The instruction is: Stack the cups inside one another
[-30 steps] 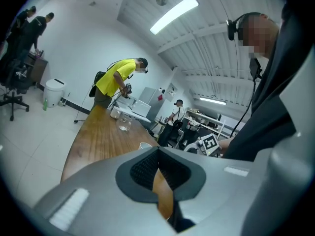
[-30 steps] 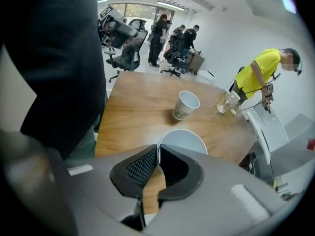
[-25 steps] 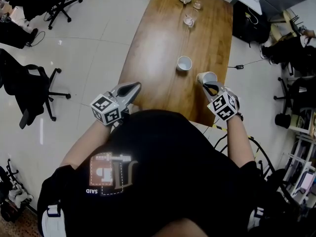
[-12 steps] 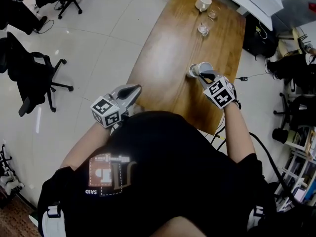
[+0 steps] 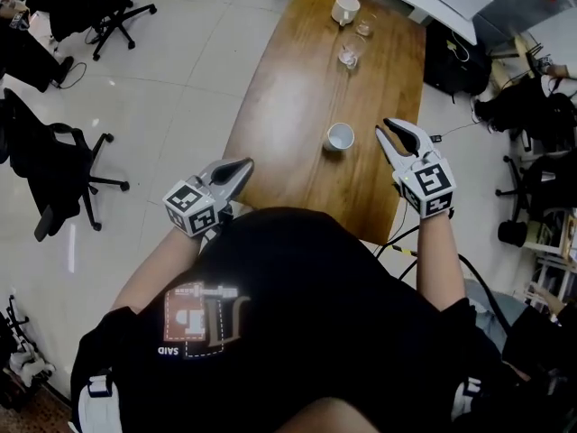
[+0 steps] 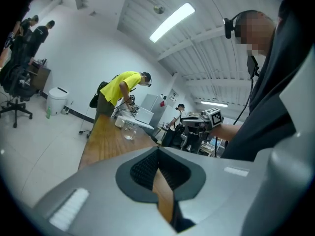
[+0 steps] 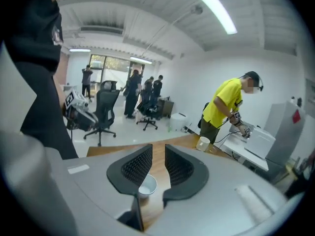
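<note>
Right gripper [image 5: 386, 127] jaws spread, just been opening, nothing pinched; hangs above table [image 5: 288, 79] right edge beside white cup [image 5: 340, 137]. Left gripper [image 5: 245, 163] pressed together, empty, at near-left edge. Drop-off looks done; next: fetch 1 glass [image 5: 349, 57] from far end

White cups [image 5: 340, 137] nested upright on table [image 5: 288, 88]

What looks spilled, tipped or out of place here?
Nothing stands out. The small white cup sits upright mid-table; the white mug and two clear glass cups stand upright at the far end. No spill shows on the wooden table.
</note>
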`<action>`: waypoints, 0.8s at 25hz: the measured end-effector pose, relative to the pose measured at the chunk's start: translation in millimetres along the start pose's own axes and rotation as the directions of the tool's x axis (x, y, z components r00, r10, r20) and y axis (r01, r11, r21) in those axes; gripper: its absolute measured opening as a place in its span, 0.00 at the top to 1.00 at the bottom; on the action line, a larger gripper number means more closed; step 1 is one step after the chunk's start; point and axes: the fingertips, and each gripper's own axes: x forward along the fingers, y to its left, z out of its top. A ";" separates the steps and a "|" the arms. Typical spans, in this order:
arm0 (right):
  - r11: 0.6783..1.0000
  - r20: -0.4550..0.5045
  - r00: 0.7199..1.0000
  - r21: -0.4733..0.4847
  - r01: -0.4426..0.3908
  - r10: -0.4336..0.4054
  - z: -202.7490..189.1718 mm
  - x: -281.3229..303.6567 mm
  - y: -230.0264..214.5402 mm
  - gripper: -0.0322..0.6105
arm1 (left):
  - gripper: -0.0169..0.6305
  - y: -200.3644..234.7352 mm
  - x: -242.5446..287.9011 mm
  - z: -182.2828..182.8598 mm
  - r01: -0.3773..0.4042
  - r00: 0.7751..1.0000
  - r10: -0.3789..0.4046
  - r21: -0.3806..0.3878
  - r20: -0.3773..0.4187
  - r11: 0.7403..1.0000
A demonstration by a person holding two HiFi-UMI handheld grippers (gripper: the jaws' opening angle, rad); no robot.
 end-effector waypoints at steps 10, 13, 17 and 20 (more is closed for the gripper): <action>0.844 0.042 0.997 0.535 0.033 -0.066 -155.3 -74.3 39.0 0.92 | 0.97 -28.6 67.8 36.9 0.111 0.994 -0.112 0.065 0.008 0.992; 0.741 0.065 0.996 0.671 -0.002 -0.057 -189.0 -72.0 64.5 0.93 | 0.97 -29.0 77.0 31.4 0.114 0.993 -0.114 0.048 -0.010 0.992; 0.625 0.084 0.993 0.781 -0.014 -0.082 -214.5 -77.5 75.9 0.93 | 0.97 -28.8 79.7 17.5 0.099 0.994 -0.098 0.037 -0.040 0.994; 0.684 0.071 0.995 0.730 -0.001 -0.074 -212.9 -83.8 71.4 0.93 | 0.97 -30.7 77.3 12.5 0.092 0.995 -0.091 0.031 -0.048 0.995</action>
